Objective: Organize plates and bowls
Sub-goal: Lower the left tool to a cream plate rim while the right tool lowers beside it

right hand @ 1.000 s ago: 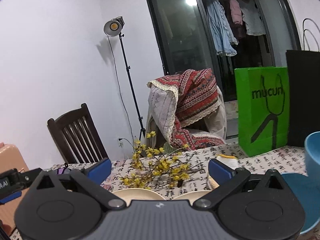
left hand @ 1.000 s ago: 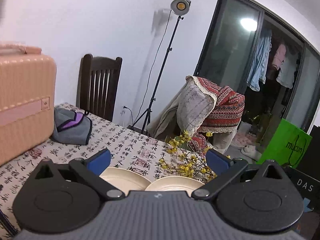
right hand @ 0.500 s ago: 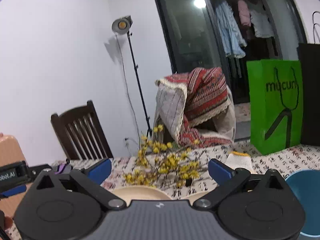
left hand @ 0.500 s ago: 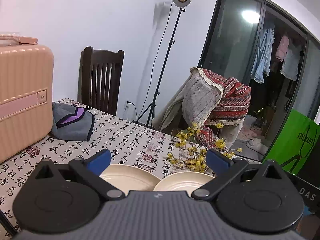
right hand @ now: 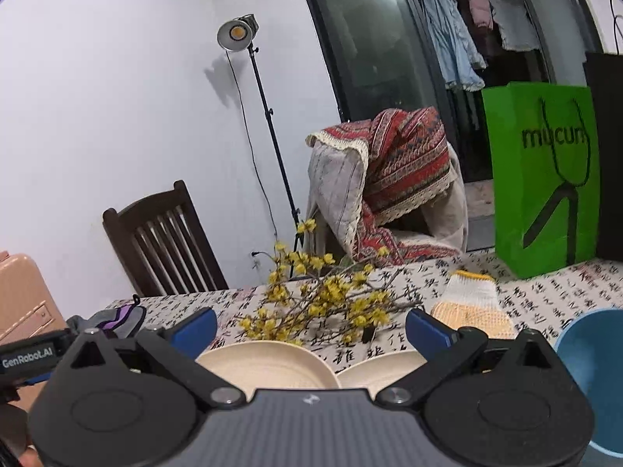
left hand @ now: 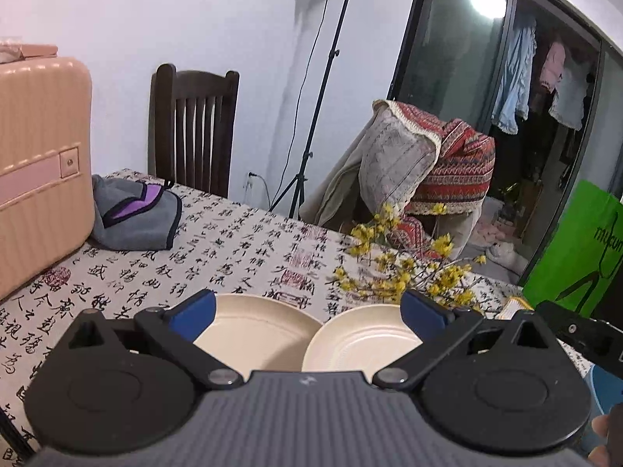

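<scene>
Two cream plates lie side by side on the calligraphy-print tablecloth: one on the left [left hand: 257, 330] and one on the right [left hand: 366, 344]. My left gripper [left hand: 307, 307] hovers above and just short of them, open and empty. The same pair shows in the right wrist view, the left plate [right hand: 268, 362] and the right plate [right hand: 385, 366]. My right gripper [right hand: 311, 323] is open with nothing in it. A blue bowl [right hand: 592, 358] sits to its right on the table.
Yellow flower branches [right hand: 323, 295] lie just behind the plates. A knitted glove [right hand: 471, 307], a green bag [right hand: 545, 175] and a black bag stand at the right. A pink suitcase [left hand: 39, 163] and grey pouch [left hand: 136, 218] sit at the left. Chairs stand behind the table.
Both views have tilted downward, so more of the table and plates shows. The plates have not moved. Both grippers stay open.
</scene>
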### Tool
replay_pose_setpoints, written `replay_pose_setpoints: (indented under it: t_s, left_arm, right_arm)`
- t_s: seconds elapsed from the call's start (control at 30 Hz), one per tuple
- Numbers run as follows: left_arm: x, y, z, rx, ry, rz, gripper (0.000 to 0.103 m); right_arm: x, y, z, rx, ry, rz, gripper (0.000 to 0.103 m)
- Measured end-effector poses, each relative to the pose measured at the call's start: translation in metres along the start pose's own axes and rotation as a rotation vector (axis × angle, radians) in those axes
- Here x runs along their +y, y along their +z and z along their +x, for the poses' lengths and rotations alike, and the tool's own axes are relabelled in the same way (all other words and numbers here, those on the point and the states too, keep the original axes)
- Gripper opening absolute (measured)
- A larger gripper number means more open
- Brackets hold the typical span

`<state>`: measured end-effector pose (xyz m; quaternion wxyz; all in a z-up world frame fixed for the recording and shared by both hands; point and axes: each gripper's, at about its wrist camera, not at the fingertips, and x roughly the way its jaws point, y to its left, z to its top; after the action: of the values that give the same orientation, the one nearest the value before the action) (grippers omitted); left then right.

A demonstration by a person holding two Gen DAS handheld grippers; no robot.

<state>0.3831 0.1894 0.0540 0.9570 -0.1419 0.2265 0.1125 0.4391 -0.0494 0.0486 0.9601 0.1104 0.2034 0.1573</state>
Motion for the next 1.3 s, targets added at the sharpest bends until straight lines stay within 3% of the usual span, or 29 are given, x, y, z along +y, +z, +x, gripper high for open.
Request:
replay_pose_setpoints:
  t_s: [0.4, 1.0, 1.3]
  left_arm:
    - [-0.002, -0.011, 0.016, 0.027, 0.028, 0.041, 0.103]
    - [0.014, -0.015, 0.032, 0.094, 0.035, -0.04, 0.103]
    - [0.011, -0.018, 0.036, 0.108, 0.052, -0.023, 0.103]
  right_arm:
    - [-0.005, -0.008, 0.016, 0.056, 0.004, 0.011, 0.103]
    - [-0.022, -0.02, 0.03, 0.085, 0.043, 0.09, 0.103]
    - [-0.028, -0.024, 0.041, 0.127, 0.033, 0.106, 0.103]
